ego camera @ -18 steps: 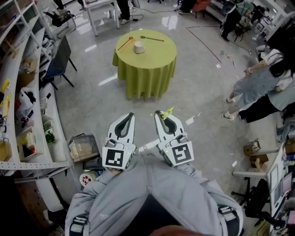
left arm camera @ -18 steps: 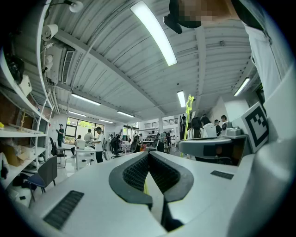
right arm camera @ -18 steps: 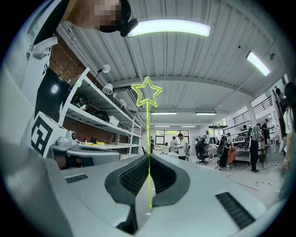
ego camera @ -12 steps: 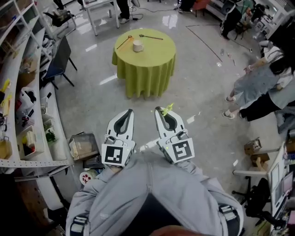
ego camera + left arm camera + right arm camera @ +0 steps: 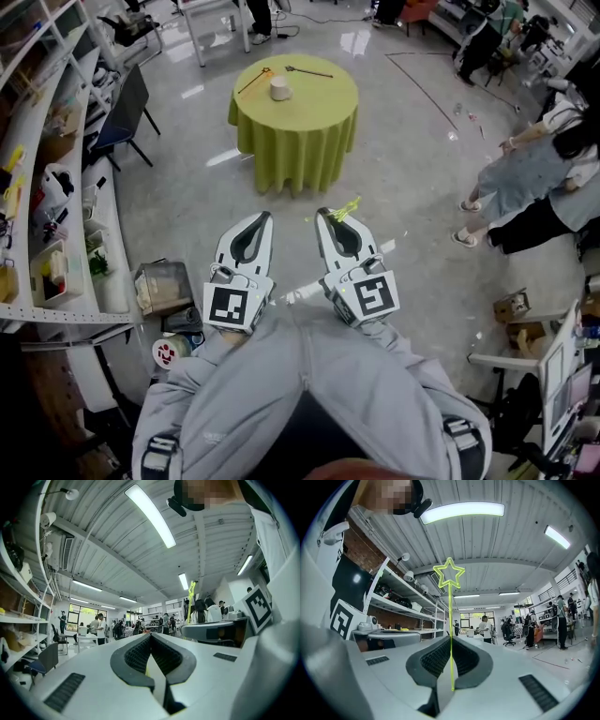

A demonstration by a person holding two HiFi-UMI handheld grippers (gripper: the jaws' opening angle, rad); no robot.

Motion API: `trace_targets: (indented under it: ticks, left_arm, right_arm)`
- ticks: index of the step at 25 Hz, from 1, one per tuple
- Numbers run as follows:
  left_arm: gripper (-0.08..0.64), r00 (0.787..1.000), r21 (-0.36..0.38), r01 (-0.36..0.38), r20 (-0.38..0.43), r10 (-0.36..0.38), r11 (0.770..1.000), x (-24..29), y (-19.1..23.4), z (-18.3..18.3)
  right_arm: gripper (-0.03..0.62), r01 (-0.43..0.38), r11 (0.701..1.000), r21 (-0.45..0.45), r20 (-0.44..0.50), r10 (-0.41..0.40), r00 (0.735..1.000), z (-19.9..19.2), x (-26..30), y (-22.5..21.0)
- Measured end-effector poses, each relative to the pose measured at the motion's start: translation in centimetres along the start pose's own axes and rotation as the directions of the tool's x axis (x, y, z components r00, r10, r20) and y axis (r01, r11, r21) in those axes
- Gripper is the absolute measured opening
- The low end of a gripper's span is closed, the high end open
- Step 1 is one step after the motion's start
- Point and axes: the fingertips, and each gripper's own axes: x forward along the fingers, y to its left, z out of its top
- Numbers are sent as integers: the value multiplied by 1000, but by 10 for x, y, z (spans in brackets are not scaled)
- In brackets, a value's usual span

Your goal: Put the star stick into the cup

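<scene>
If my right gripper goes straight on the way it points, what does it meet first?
Nothing close. From the head view the right gripper, shut on the star stick, lines up with the green table, but its own view shows open room ahead, so it may pass above it. Depth unclear.

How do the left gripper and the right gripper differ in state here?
The right gripper is shut on the thin yellow-green star stick, whose star stands beyond its jaws; the left gripper is shut on nothing. The right gripper's marker cube bears a different black-and-white pattern from the left's. Both are white with black ribbed pads, held side by side, well short of the round green-clothed table and its pale cup.
</scene>
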Motion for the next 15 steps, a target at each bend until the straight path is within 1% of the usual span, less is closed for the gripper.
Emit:
trace_targets:
  ticks: [2,5,8,11,14,15]
  left_arm:
    - [17,1000,24,-16,-4,16,1000,5,-3,4]
    - [17,999,41,-41,-3,41,998,9,6,7]
    - [17,998,32,-58,-4,58,998,12,21,2]
    - [17,998,28,-55,-2,55,998,24,33,0]
    - [17,999,21,-37,3,37,999,41,48,-3]
    - [17,1000,15,-29,4,29,999,48,54,-5]
  right_arm:
    - [37,-7,1000,16,6,6,1000,1,-3,-8]
    - [37,-23,999,26,1,23,1000,-1,2,-10]
    - [37,-27,999,29,-54,28,998,-11,12,-8]
    - [37,-35,999,15,-53,35,998,-13,30,-11]
    - [37,-30,1000,-7,-56,29,998,-13,53,-17]
    - [37,-27,1000,-14,-42,26,999,-13,63,-20]
